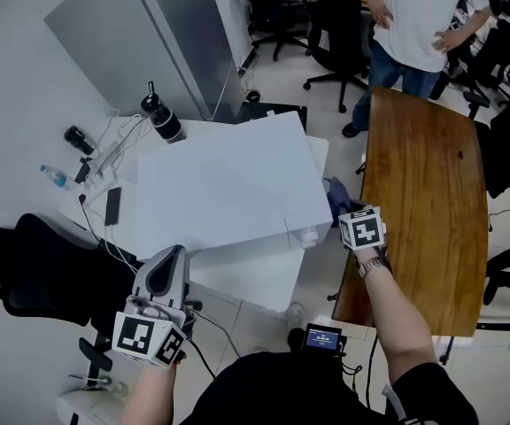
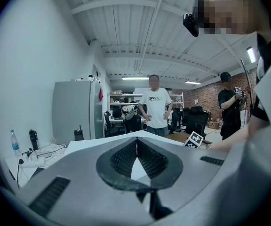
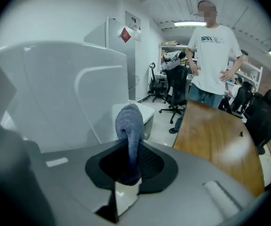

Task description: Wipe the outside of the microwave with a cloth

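Left tongs (image 2: 136, 141): together, empty, held near level toward microwave (image 1: 228, 184) | right tongs (image 3: 131, 147): clamped on cloth (image 3: 130, 121), forearm outstretched, angled down beside microwave's right side.

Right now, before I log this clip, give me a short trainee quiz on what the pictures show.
1. What does the right gripper pinch?
2. True or false: the left gripper is open.
3. In the head view, the wooden table lies on which side of the microwave: A left, B right?
Key: 1 a blue-grey cloth; 2 false, shut and empty; 3 B.
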Demonstrator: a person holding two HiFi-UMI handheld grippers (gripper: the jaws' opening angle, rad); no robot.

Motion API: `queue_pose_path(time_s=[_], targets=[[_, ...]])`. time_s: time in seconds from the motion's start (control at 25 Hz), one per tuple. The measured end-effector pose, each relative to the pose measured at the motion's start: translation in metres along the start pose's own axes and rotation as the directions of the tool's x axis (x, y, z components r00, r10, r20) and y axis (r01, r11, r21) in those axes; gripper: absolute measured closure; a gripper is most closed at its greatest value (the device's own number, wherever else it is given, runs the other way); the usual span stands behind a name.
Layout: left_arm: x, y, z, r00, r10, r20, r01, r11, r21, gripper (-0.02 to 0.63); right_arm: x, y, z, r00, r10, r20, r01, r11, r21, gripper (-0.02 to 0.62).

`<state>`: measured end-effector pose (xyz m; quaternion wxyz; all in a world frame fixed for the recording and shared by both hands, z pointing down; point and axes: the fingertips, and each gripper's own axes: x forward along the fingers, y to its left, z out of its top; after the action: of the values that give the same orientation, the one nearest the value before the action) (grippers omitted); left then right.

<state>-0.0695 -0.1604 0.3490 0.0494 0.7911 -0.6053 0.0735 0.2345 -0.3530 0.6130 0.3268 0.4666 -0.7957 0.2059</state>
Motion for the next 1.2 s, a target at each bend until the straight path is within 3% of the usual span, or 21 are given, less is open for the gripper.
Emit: queue_pose_path(time_s=[0.44,0.68,0.84,0.96,1.04,1.2], targets=[[-0.066,-0.021,-0.015,0.989,-0.136,0.057,0.138,0.989,-0.043,0.598,-0.144,0.042,0.009,0.984,-0.091,0.153,0.097,0.995,-0.030,0.548],[-0.093,-0.042,-0.026,0.966,-0.254,0.052,0.256,0.965,-0.059,0.552,-0.221,0.092,0.020,0.959,-0.056,0.278,0.074,0.996,-0.054,0.548],[-0.104,-0.065,-0.035,0.932,-0.361,0.044,0.364,0.924,-0.120,0.474,-0.265,0.150,0.033,0.922,0.096,0.375,-0.058,0.992,-0.113,0.548],[-0.111,-0.083,-0.039,0.900,-0.434,0.040,0.435,0.889,-0.142,0.414,-0.294,0.202,0.041,0.867,0.258,0.425,-0.187,0.961,-0.202,0.548],[-0.116,-0.092,-0.039,0.879,-0.475,0.053,0.477,0.866,-0.152,0.382,-0.309,0.239,0.043,0.819,0.378,0.431,-0.282,0.920,-0.270,0.548],[-0.127,-0.102,-0.036,0.834,-0.544,0.094,0.552,0.813,-0.185,0.330,-0.328,0.305,0.039,0.723,0.580,0.375,-0.426,0.802,-0.419,0.548]])
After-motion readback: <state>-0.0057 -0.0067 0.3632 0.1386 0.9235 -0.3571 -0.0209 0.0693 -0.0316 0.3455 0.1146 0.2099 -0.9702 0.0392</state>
